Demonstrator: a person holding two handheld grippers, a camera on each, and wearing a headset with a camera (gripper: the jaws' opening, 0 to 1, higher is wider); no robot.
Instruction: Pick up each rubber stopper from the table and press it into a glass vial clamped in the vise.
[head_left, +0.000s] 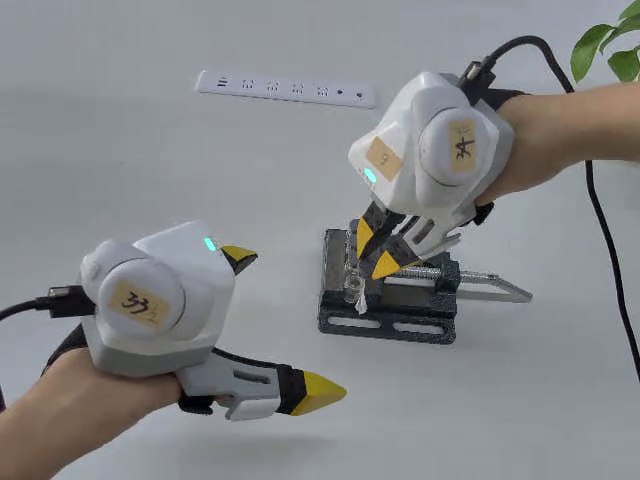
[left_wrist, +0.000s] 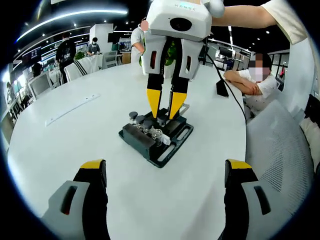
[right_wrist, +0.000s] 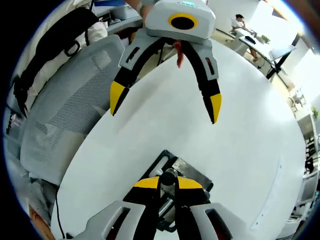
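A black vise (head_left: 388, 312) stands on the white table and holds a row of small glass vials (left_wrist: 141, 120); several carry dark stoppers, and the near one (head_left: 353, 288) looks uncapped. My right gripper (head_left: 378, 252) hangs tip-down right over the vise, jaws nearly together on a small dark rubber stopper (right_wrist: 168, 176). Seen from the left gripper view, the right gripper (left_wrist: 164, 106) has its yellow tips just above the vise (left_wrist: 156, 139). My left gripper (head_left: 283, 323) hovers open over bare table at the lower left, holding nothing, a short way from the vise (right_wrist: 187, 172).
A white power strip (head_left: 286, 88) lies at the back of the table. A black cable (head_left: 604, 235) trails down the right side, with plant leaves (head_left: 604, 44) at the corner. The vise handle (head_left: 492, 286) sticks out to the right. A grey mesh chair (right_wrist: 62, 117) and seated people flank the table.
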